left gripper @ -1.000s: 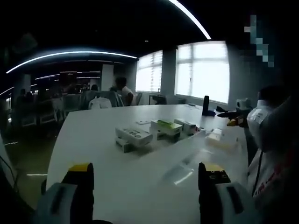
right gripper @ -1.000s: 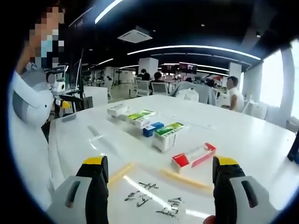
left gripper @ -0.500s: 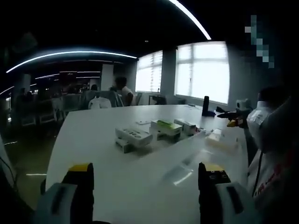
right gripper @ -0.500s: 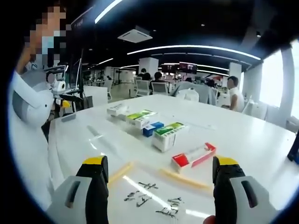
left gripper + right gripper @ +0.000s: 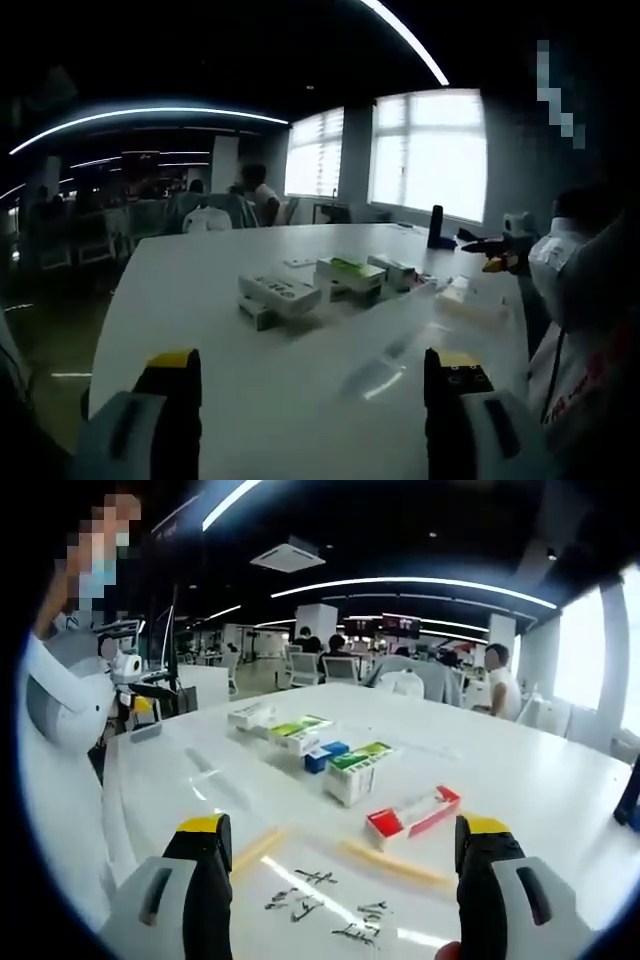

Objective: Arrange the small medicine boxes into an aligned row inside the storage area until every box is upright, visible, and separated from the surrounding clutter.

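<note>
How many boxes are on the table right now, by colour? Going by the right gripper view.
Red-and-white box: 1
Green-topped boxes: 2
Blue box: 1
White box: 1
Total: 5, all lying on the white table.

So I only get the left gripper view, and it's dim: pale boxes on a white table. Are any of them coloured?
Observer: Yes. In the right gripper view a red and white box lies flat, nearest the right gripper with its open jaws.
Operator: Any others?
Observer: A small blue box sits beside a green-topped box.
Operator: Is a storage area marked?
Observer: Yellowish strips lie on the table, with dark handwriting near them.
</note>
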